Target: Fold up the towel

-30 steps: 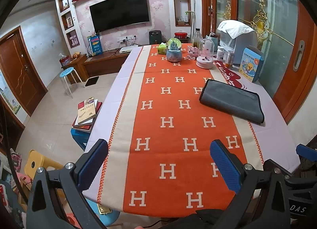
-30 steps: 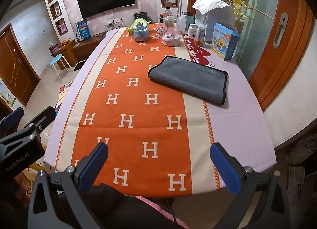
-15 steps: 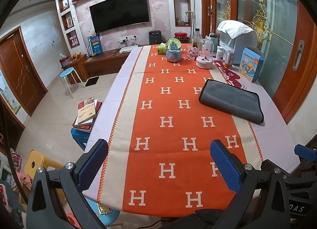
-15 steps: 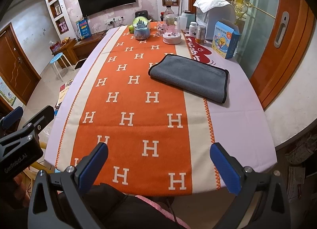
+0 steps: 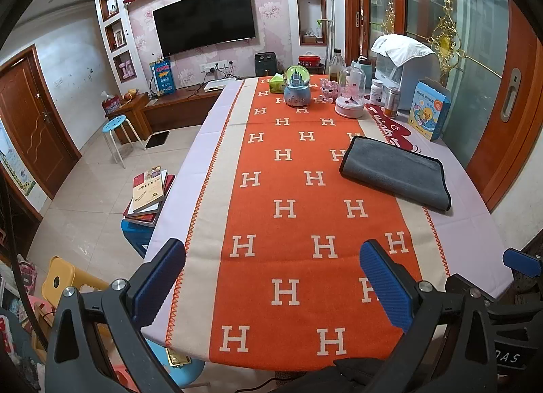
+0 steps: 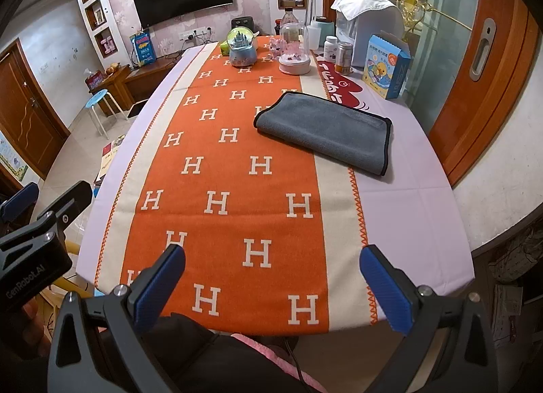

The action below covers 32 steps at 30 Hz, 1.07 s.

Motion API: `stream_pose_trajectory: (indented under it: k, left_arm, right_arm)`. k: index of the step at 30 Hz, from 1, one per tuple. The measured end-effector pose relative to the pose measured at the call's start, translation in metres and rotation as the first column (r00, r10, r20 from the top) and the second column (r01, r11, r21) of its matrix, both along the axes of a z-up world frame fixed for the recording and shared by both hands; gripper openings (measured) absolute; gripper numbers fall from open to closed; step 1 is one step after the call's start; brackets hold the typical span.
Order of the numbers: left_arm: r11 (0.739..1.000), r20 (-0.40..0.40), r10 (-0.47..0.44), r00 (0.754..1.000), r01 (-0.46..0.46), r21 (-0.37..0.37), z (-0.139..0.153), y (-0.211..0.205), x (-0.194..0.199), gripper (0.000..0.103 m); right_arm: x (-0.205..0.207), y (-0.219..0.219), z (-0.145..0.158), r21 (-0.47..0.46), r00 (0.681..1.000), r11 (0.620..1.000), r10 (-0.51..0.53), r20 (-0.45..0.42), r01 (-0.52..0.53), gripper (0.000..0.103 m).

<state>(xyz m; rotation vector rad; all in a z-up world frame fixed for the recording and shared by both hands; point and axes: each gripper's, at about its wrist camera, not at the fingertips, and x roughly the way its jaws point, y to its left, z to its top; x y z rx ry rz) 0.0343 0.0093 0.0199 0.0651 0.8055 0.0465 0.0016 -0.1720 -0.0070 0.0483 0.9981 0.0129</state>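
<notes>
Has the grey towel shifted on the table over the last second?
No. The grey towel keeps its place beside the red print on the table cover, folded, both grippers open and away from it.

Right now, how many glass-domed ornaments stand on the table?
2, both at the far end: a blue-based snow globe left of a pink-based glass dome. Others may be hidden behind them.

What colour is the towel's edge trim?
Black piping around a grey towel, clearest in the right wrist view.
</notes>
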Motion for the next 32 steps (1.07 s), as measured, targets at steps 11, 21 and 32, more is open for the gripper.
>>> stream_pose_trajectory:
  k: [11, 21, 32]
  left_arm:
    - [1.0, -0.002, -0.004, 1.0, 0.004, -0.003, -0.002, -0.004, -0.003, 0.102]
    - [1.0, -0.014, -0.004, 1.0, 0.004, -0.007, -0.005, -0.007, -0.005, 0.102]
    - [1.0, -0.015, -0.006, 1.0, 0.006, -0.007, -0.005, -0.006, -0.004, 0.102]
  right_arm:
    - [-0.002, -0.001, -0.003, 0.002, 1.0, 1.0, -0.002, -0.006, 0.002, 0.103]
    - [-0.005, -0.001, -0.01, 0.001, 1.0, 1.0, 0.001, -0.015, -0.001, 0.103]
    - [-0.006, -0.001, -0.01, 0.001, 1.0, 1.0, 0.001, -0.019, -0.001, 0.103]
